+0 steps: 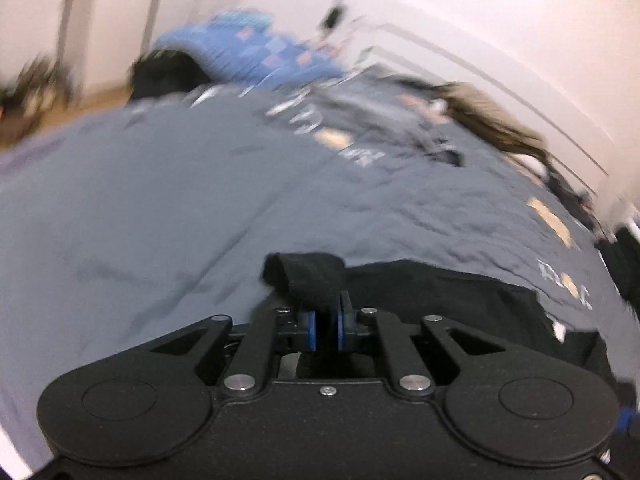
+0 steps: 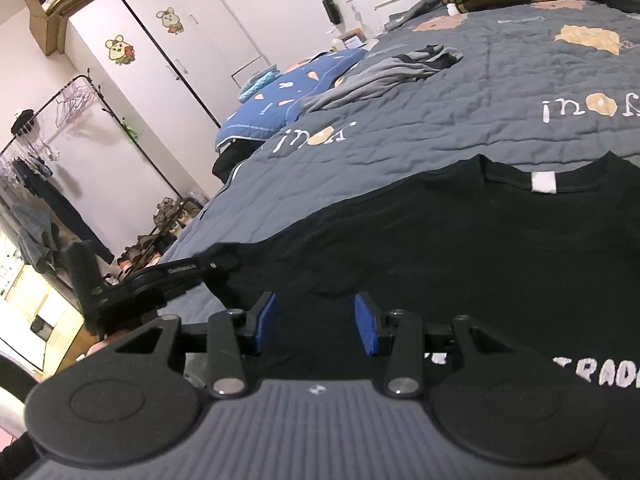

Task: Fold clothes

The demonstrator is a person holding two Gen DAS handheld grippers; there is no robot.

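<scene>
Meanwhile, left gripper (image 1: 326,326) pinches the black T-shirt's (image 2: 460,236) sleeve (image 1: 306,274); right gripper (image 2: 316,322) (empty) gapes above the shirt.

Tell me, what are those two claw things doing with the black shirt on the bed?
A person is folding a black T-shirt spread on the grey quilt. The left gripper has pinched the shirt's sleeve and holds it bunched up off the bed. The right gripper sits open above the shirt's lower part, holding nothing. The folding has barely begun; most of the shirt lies flat.
</scene>
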